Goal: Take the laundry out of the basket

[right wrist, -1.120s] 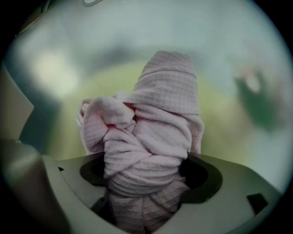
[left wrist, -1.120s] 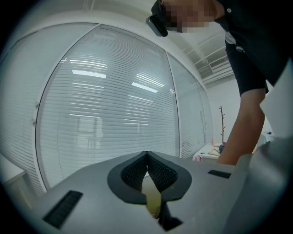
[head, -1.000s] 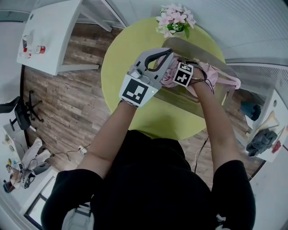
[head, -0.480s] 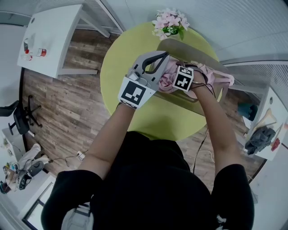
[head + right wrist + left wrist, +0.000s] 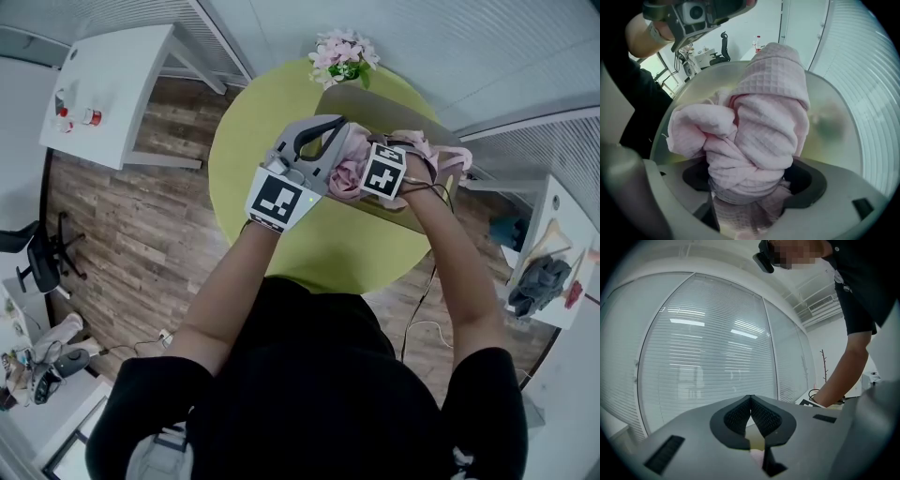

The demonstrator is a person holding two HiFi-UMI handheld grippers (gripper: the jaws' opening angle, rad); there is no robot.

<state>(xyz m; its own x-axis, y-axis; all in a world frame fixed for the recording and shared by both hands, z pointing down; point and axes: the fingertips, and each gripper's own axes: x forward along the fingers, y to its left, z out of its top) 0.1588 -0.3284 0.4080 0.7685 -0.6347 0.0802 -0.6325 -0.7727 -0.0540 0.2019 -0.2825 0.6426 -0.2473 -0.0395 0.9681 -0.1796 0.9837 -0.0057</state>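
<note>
The right gripper [image 5: 750,187] clamped its jaws on a bunched pink waffle-weave towel [image 5: 764,122], holding it inside the translucent laundry basket [image 5: 834,122], whose wall rose behind the bundle. The left gripper [image 5: 751,416] hovered just beside the basket's near rim, jaws pressed together on nothing. Compared with a second before, more of the towel showed gathered between the two grippers and its trailing end had drawn in along the basket's far rim. That suggested the lift was under way, though the towel had not yet cleared the basket, which stood on the round green table [image 5: 281,112].
</note>
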